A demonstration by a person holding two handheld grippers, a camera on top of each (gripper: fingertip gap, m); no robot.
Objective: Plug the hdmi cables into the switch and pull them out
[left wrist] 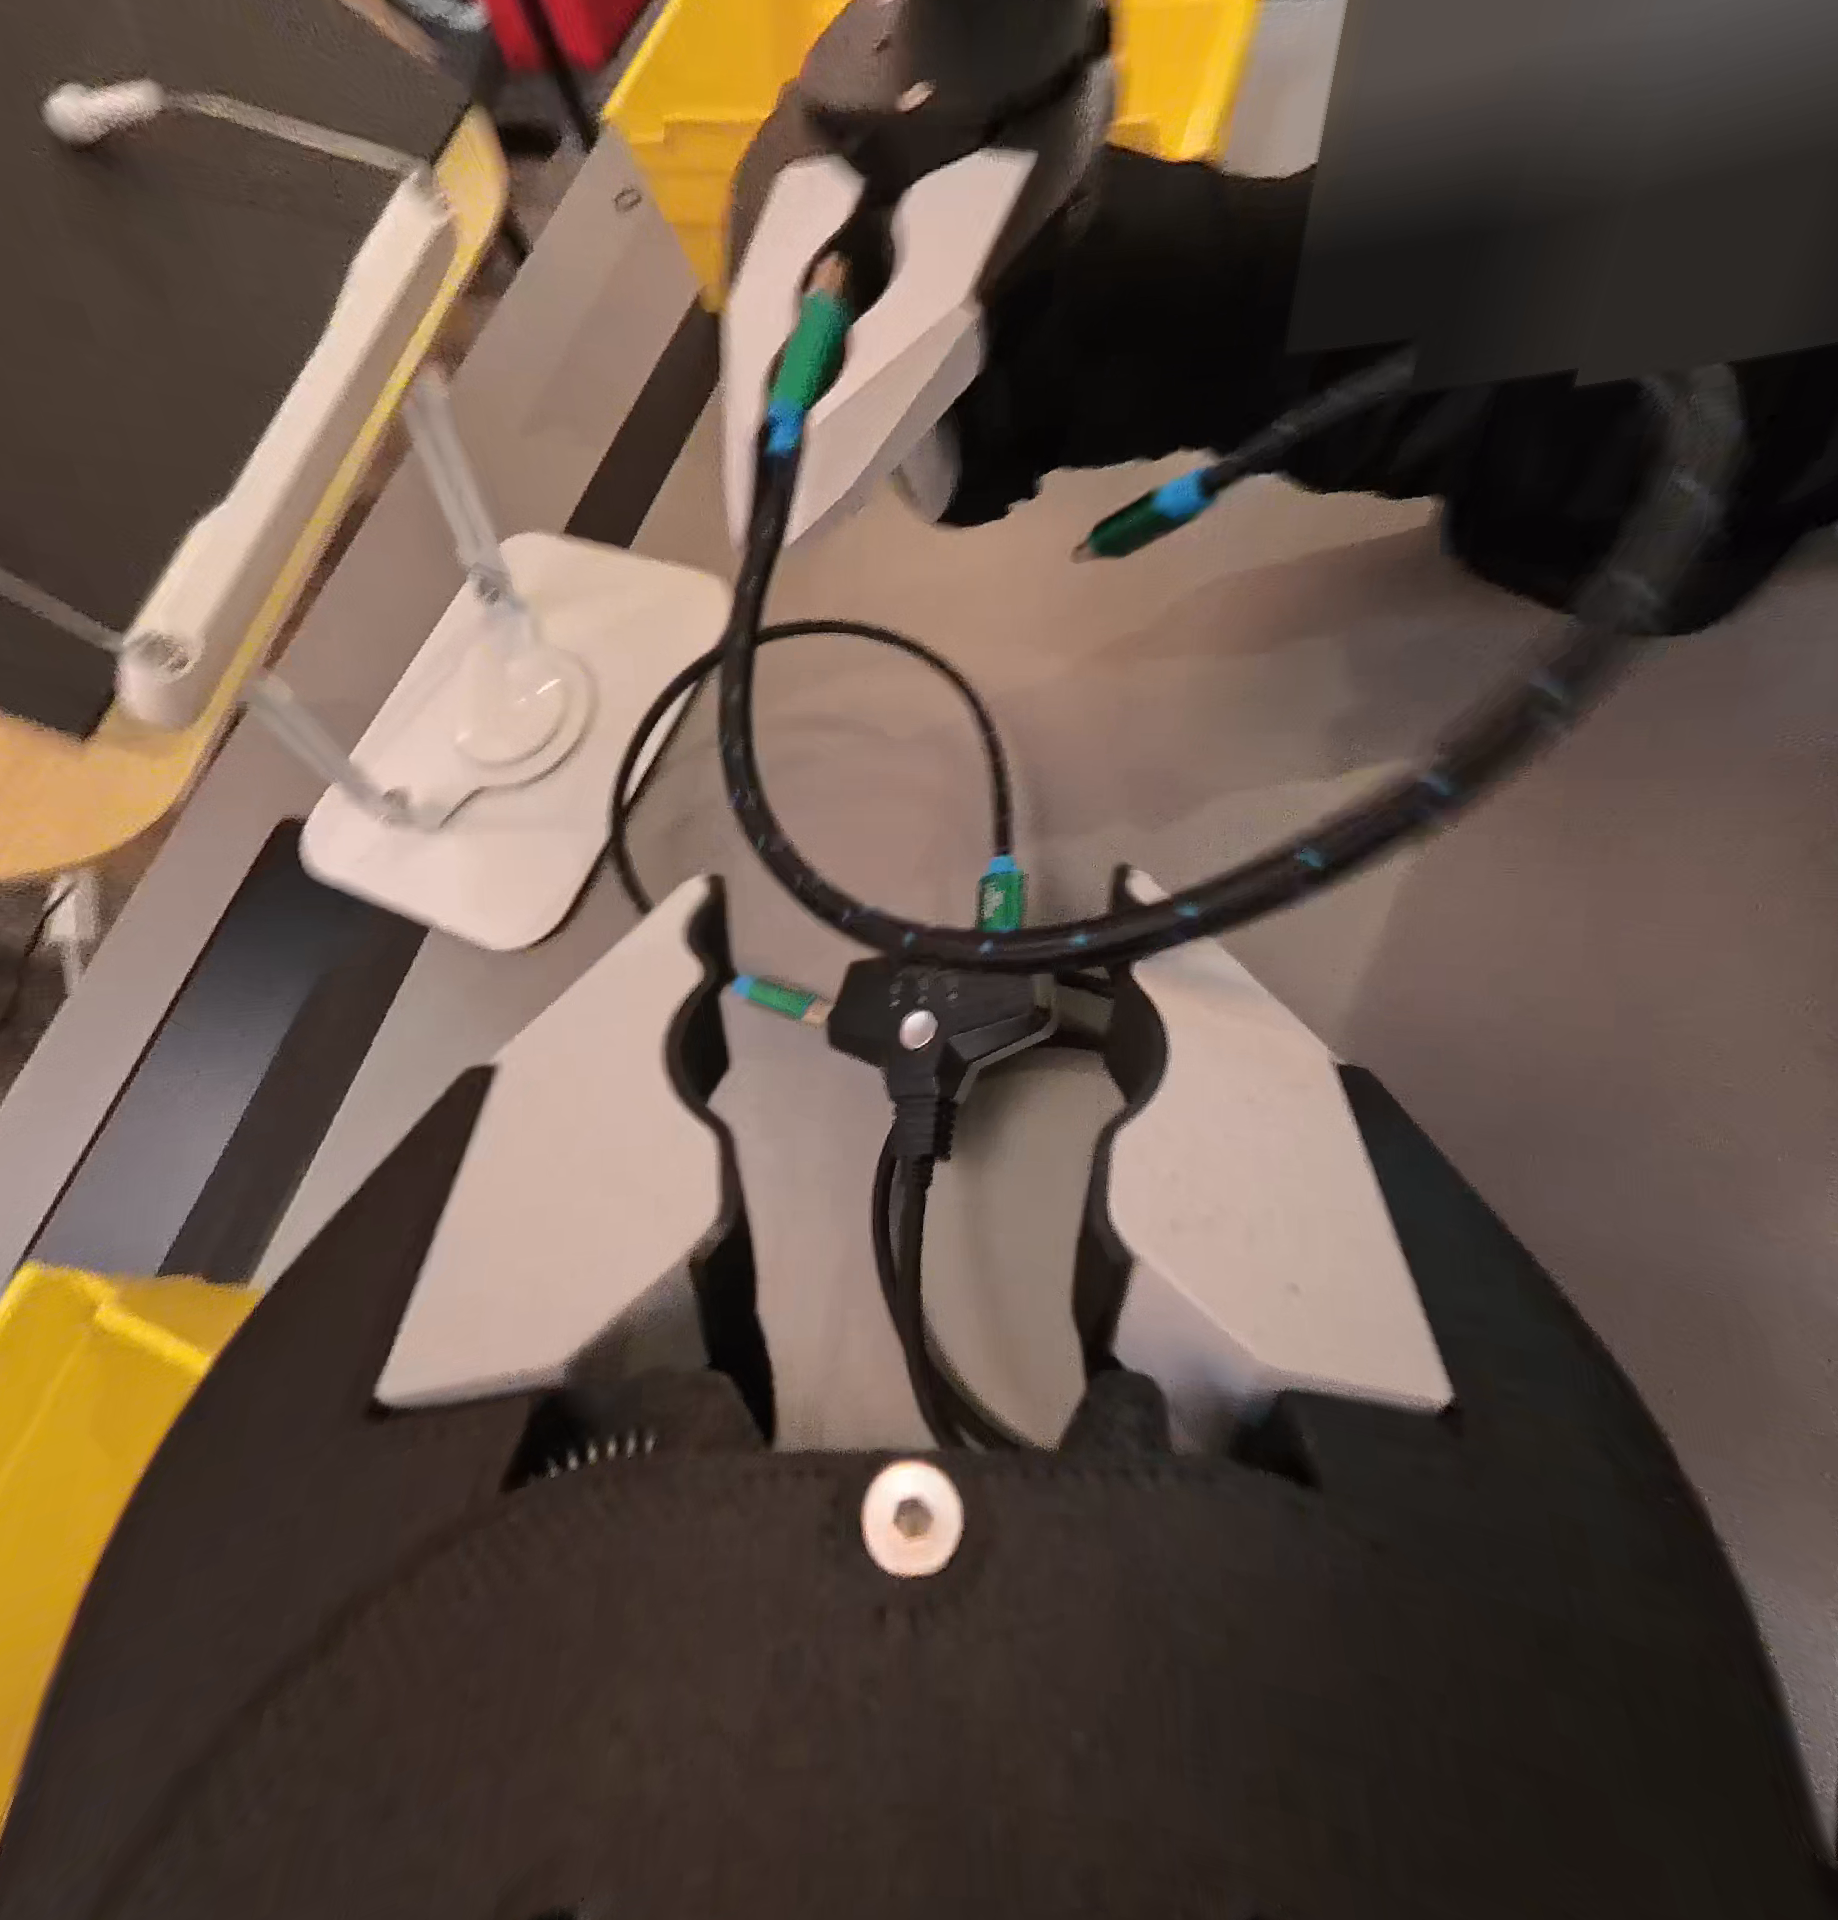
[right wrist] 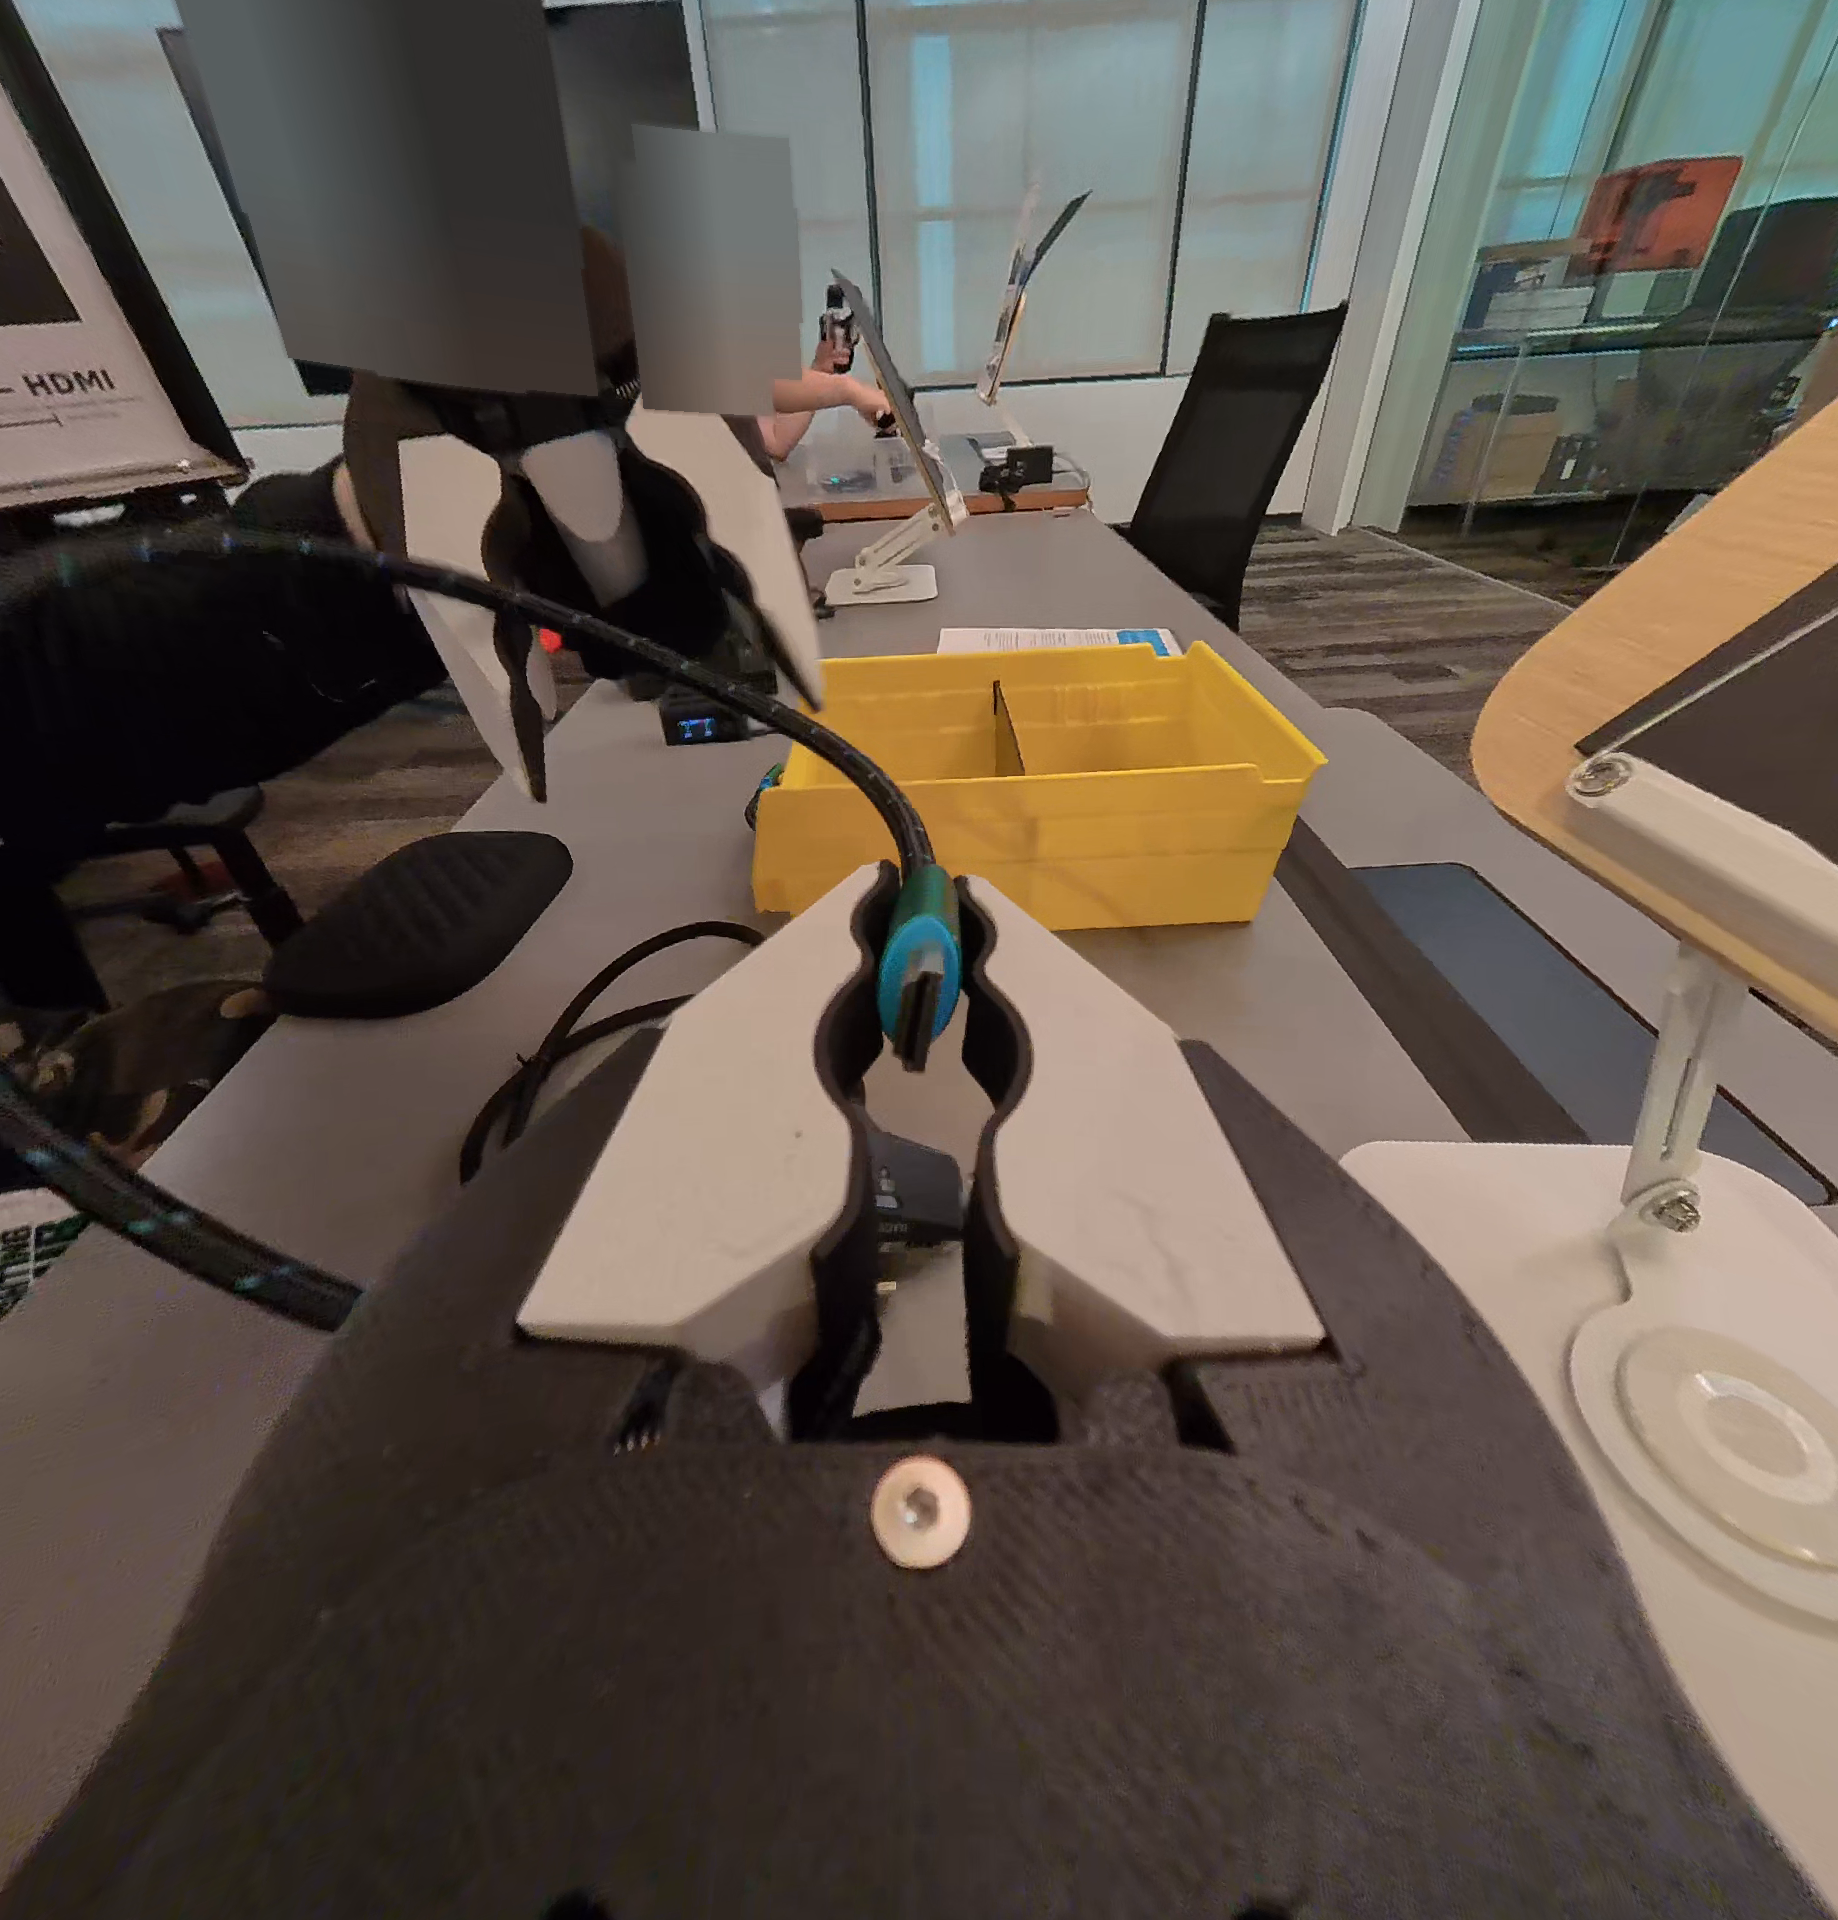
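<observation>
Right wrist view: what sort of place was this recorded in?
Most likely an open-plan office or lab: a long grey desk, a black mesh office chair, tall frosted glass partition walls, and a yellow plastic parts bin.

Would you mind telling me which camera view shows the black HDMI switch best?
The left wrist view: the HDMI switch lies in plain sight on the table between the open left gripper fingers, its round button visible. The right wrist view shows only a dark sliver of it through the gap behind the right gripper, which holds a green plug.

left gripper (left wrist: 920, 997): low, fingers spread wide | right gripper (right wrist: 920, 971): raised, fingers clamped together
</observation>
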